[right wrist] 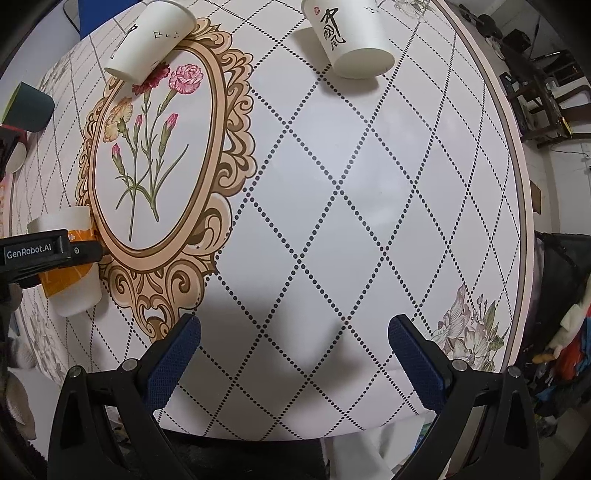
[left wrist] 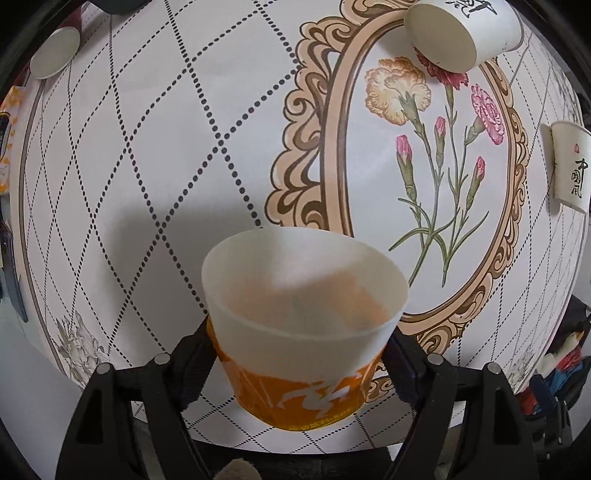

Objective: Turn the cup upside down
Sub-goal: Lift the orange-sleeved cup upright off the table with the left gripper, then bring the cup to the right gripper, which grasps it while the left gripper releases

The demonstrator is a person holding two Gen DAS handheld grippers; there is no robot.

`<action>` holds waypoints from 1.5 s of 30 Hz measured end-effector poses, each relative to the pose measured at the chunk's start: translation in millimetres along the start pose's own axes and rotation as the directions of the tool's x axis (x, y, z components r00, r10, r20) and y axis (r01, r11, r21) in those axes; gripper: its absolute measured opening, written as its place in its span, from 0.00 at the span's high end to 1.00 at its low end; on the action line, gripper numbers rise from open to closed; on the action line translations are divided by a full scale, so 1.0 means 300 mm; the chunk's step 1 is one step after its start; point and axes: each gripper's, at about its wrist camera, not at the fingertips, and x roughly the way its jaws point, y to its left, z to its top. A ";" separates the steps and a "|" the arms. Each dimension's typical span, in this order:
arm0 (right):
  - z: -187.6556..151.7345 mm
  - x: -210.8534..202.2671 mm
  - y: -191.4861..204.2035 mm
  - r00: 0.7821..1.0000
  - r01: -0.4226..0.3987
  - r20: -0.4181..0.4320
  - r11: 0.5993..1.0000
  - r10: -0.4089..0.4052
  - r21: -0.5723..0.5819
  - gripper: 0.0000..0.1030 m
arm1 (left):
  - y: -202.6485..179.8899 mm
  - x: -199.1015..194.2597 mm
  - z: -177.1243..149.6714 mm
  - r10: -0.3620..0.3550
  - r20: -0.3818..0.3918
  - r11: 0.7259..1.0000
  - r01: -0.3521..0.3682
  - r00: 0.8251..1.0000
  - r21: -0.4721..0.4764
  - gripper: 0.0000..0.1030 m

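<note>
My left gripper (left wrist: 299, 362) is shut on a white and orange paper cup (left wrist: 303, 317), its fingers pressed on both sides of the orange band. The cup's open mouth faces away from the camera over the table. In the right wrist view the same cup (right wrist: 70, 266) shows at the far left, held by the left gripper (right wrist: 48, 251); whether it touches the tablecloth I cannot tell. My right gripper (right wrist: 295, 354) is open and empty above the diamond-patterned cloth.
A white cup with black calligraphy (left wrist: 461, 33) lies on its side by the flower medallion (left wrist: 424, 166); it also shows in the right wrist view (right wrist: 147, 40). Another calligraphy cup (right wrist: 351, 37) stands upside down. A dark green cup (right wrist: 26, 107) and a red-sided cup (left wrist: 55, 51) lie at the left edge.
</note>
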 end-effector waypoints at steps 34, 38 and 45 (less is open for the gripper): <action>-0.135 -0.164 -0.007 0.998 -0.043 0.045 0.999 0.044 -0.033 0.00 | -0.134 -0.438 -0.381 0.092 0.245 0.989 -0.116 0.965 0.086 0.21; -0.130 -0.182 0.028 0.998 -0.038 0.053 0.997 0.041 -0.071 0.00 | -0.086 -0.437 -0.389 0.077 0.262 0.993 -0.097 0.962 0.064 0.21; -0.104 -0.227 0.148 0.998 0.019 0.065 0.977 -0.006 -0.210 0.00 | 0.073 -0.505 -0.425 0.064 0.316 0.998 -0.056 0.947 -0.032 0.21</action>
